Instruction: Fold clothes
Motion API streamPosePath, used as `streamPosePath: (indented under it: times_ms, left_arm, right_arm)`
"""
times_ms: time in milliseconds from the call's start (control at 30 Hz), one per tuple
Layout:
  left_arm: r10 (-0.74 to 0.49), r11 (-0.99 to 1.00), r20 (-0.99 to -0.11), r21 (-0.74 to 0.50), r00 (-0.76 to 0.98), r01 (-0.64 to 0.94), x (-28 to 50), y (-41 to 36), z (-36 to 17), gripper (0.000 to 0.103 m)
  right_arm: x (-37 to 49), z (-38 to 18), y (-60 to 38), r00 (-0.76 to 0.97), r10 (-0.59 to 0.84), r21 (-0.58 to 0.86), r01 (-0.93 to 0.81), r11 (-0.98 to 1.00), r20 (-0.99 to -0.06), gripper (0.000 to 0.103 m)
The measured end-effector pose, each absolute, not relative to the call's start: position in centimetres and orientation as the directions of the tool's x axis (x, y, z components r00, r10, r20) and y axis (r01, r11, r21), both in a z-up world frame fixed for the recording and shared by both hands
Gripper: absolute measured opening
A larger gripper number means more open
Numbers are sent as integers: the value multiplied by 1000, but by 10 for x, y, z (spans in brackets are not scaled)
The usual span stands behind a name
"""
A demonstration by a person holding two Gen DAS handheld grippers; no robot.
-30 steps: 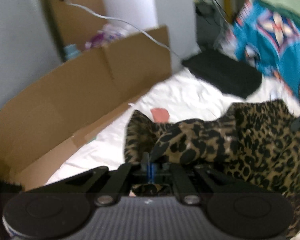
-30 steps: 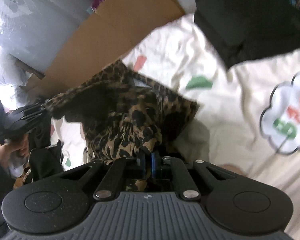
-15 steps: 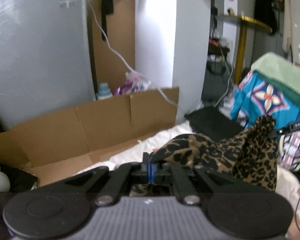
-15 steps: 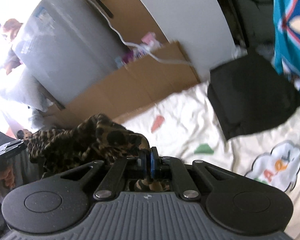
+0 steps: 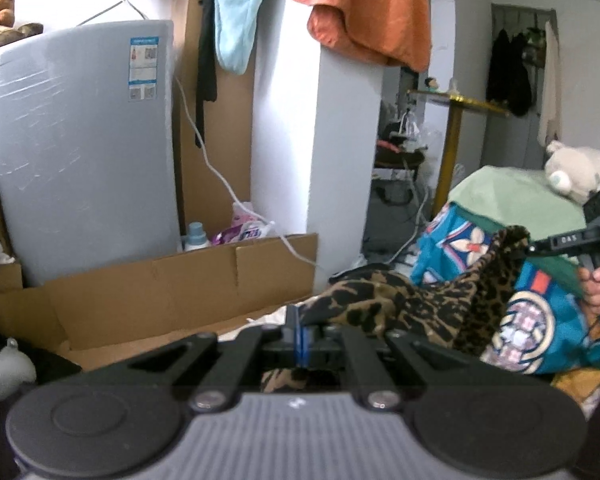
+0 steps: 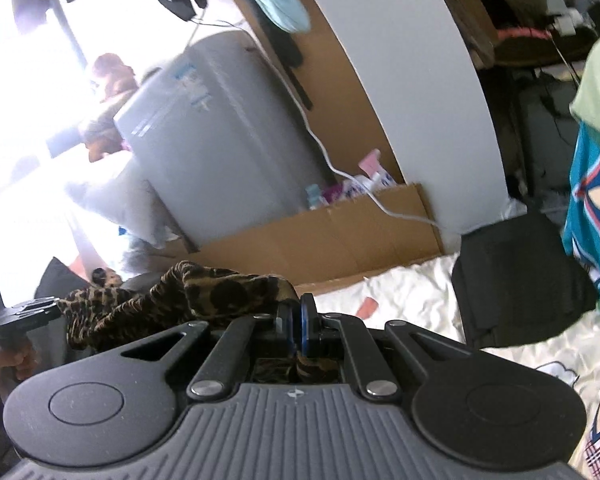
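Now both tools, left [image 5: 301, 334] and right [image 6: 296, 330], clamp the leopard-print garment [image 5: 416, 304], raised off the white sheet [image 6: 412, 292] since earlier

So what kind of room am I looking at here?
Probably a lived-in bedroom at home: a white printed bedsheet, a plush toy on folded bedding, and an orange garment hung over the wall.

Daylight floods in from the window [image 6: 16, 92] at far left, blowing that side of the right wrist view to white glare. Both views bend and darken at the edges; the right one is motion-blurred.
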State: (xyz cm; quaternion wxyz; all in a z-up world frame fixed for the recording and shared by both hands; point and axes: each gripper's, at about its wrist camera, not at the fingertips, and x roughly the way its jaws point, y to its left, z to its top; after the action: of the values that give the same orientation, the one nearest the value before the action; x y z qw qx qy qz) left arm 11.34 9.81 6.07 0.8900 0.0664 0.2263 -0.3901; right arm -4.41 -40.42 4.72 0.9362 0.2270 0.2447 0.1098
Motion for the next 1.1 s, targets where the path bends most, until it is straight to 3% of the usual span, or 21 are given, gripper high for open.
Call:
streamPosePath:
  times_ms: [200, 400, 667, 1100]
  left_arm:
    - [-705, 674, -422, -146, 570, 724, 82, 114, 73, 1]
    - [-697, 685, -467, -207, 545, 699, 90, 118, 50, 1]
    - [-637, 742, -607, -317, 475, 591, 156, 112, -51, 1]
    - [-549, 819, -723, -367, 419, 441, 285, 116, -181, 1]
  right_arm:
    - [-73, 81, -402, 868, 329, 426, -154, 891, -373, 1]
    - [-64, 79, -402, 855, 335, 424, -154, 893, -395, 1]
    - [9, -10, -400, 772, 327, 459, -52, 887, -545, 1]
    - [152, -137, -377, 658, 285, 392, 17, 920, -697, 1]
